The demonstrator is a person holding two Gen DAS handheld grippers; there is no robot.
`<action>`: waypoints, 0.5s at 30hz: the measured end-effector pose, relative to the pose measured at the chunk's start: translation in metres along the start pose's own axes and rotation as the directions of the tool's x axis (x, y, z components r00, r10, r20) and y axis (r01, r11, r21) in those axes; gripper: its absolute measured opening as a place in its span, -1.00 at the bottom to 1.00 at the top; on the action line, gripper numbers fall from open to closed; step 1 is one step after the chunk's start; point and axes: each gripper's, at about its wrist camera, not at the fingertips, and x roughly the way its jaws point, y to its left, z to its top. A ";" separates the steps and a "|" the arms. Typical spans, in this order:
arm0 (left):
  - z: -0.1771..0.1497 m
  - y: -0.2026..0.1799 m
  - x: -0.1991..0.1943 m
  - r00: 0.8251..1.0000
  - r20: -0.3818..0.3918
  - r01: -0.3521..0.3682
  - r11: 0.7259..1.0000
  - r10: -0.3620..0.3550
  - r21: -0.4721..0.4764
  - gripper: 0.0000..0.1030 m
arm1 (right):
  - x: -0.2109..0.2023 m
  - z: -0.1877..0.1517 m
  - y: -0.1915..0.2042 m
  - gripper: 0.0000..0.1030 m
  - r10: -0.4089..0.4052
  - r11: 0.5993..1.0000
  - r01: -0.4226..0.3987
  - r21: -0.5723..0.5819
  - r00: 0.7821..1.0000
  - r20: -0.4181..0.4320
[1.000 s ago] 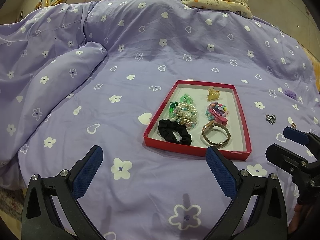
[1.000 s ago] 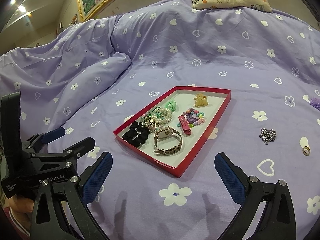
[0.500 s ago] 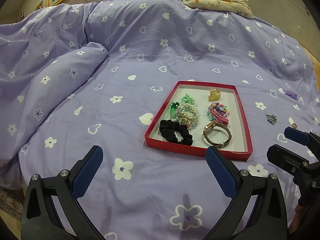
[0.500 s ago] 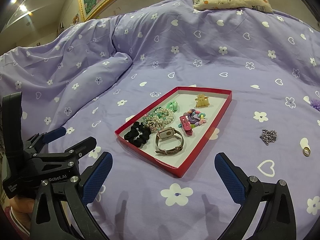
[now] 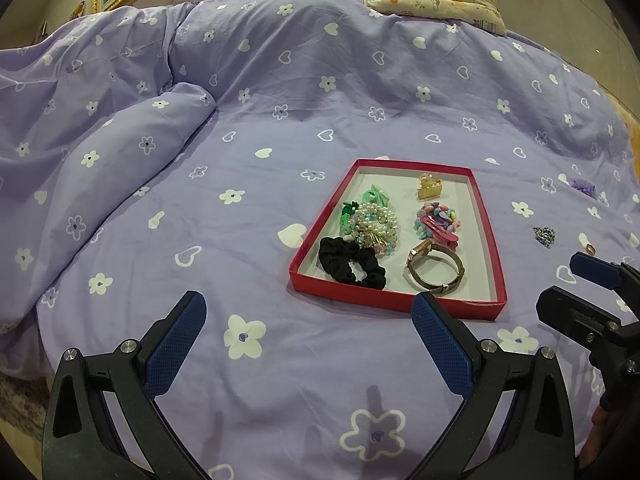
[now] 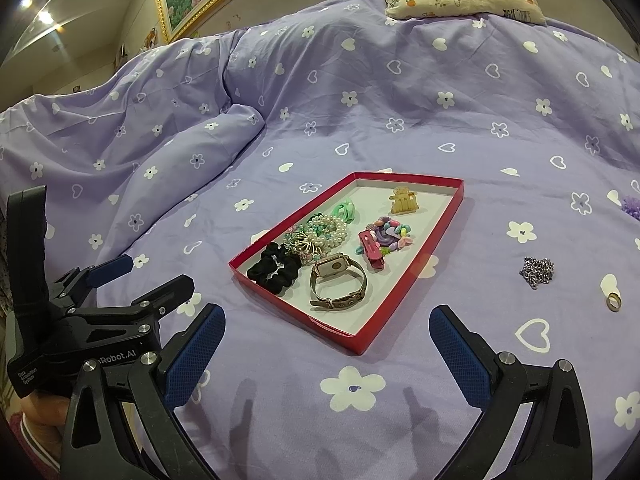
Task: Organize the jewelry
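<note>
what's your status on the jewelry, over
Left tool and right tool open, empty. Red tray holds most pieces; chain and ring on the bedspread. Nothing in the way.

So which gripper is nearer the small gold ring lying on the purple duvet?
Right. The right gripper hovers close beside the gold ring; the left gripper sits beyond the red tray.
</note>
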 end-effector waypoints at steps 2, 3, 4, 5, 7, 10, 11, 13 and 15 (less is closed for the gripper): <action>-0.001 0.000 0.001 1.000 0.000 0.000 1.000 0.000 0.001 1.00 | 0.000 0.000 0.000 1.00 0.000 1.000 0.000 -0.001 1.000 0.000; -0.001 0.000 0.001 1.000 0.000 0.001 1.000 -0.001 0.001 1.00 | 0.000 0.000 0.001 1.00 -0.001 1.000 0.001 -0.001 1.000 0.000; -0.001 0.000 0.001 1.000 0.000 0.002 1.000 -0.002 0.000 1.00 | 0.000 0.000 0.000 1.00 0.000 1.000 0.000 -0.001 1.000 0.000; -0.001 0.000 0.001 1.000 0.000 0.002 1.000 -0.002 0.001 1.00 | 0.000 0.000 0.000 1.00 0.001 1.000 -0.001 0.000 1.000 0.000; -0.002 0.000 0.002 1.000 0.000 0.001 1.000 -0.001 0.002 1.00 | 0.000 0.000 0.000 1.00 0.000 1.000 0.000 0.000 1.000 0.000; -0.002 0.000 0.003 1.000 -0.002 0.002 1.000 -0.002 0.003 1.00 | 0.000 0.000 0.000 1.00 -0.001 1.000 0.001 0.001 1.000 0.000; -0.003 0.001 0.003 1.000 -0.003 0.003 1.000 -0.003 0.004 1.00 | 0.000 0.000 0.000 1.00 -0.001 1.000 0.001 0.001 1.000 0.000; -0.003 0.001 0.005 1.000 -0.003 0.004 1.000 -0.004 0.006 1.00 | 0.001 -0.001 0.000 1.00 0.000 1.000 0.000 0.002 1.000 -0.001; -0.003 0.000 0.005 1.000 -0.003 0.004 1.000 -0.004 0.005 1.00 | 0.001 -0.001 0.001 1.00 0.001 1.000 -0.001 0.003 1.000 -0.001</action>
